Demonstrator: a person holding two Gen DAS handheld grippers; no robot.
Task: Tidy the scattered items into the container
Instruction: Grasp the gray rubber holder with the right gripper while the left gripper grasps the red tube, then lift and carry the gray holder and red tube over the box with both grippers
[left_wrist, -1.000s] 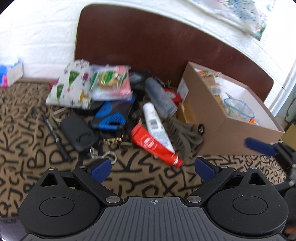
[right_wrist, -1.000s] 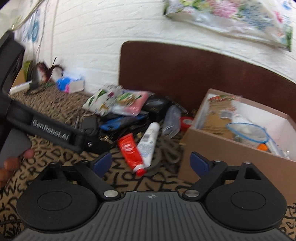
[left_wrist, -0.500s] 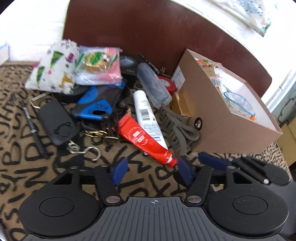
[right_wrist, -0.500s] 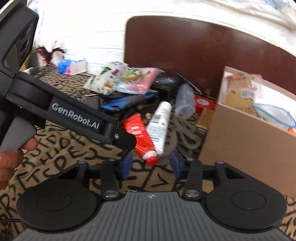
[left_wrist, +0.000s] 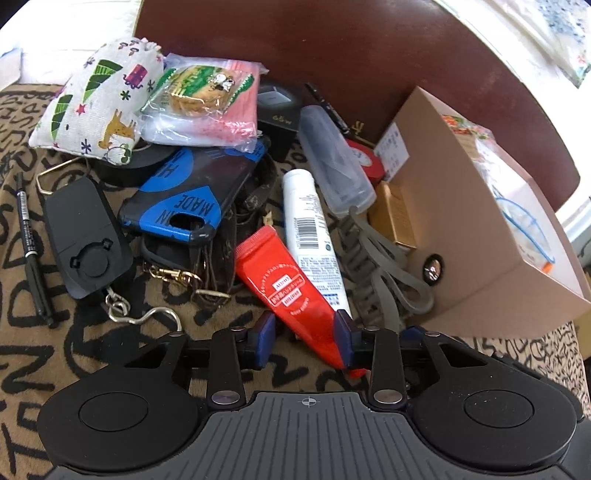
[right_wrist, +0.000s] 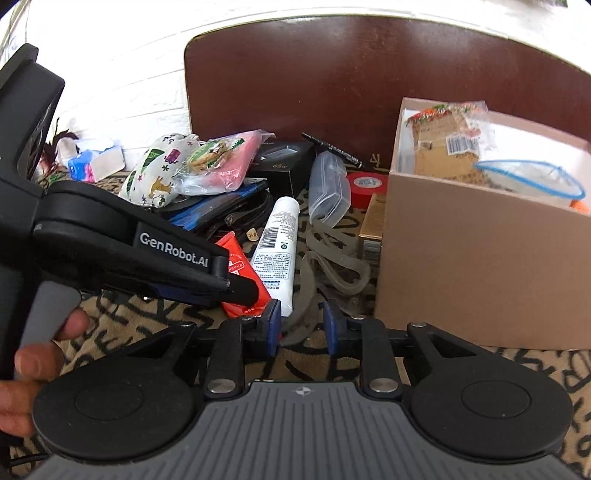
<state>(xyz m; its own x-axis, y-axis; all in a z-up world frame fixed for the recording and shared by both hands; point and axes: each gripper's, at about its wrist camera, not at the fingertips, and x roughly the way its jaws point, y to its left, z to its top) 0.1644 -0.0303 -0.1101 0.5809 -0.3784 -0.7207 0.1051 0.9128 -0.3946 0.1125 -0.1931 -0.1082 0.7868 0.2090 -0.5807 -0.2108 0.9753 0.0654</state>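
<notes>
1. Left wrist view: my left tongs (left_wrist: 303, 338) stood part-closed astride the cap end of the red tube (left_wrist: 291, 291), one pad at its right edge, the other apart from it on the left; not yet clenched. The white tube (left_wrist: 314, 236) lay touching the red one just ahead, so I judged a closing pinch could catch both or squirt the slick tube sideways. The box (left_wrist: 461, 236) stood ahead to the right. A second before, these jaws had been wide and farther back from the pile; half a second before, narrower and nearer.

2. Right wrist view: my right tongs (right_wrist: 301, 326) were narrowed on nothing, over the mat. The left tongs crossed close on their left, so a bump seemed possible. The box (right_wrist: 480, 266) was near, ahead-right. Earlier these jaws gaped wider.
</notes>
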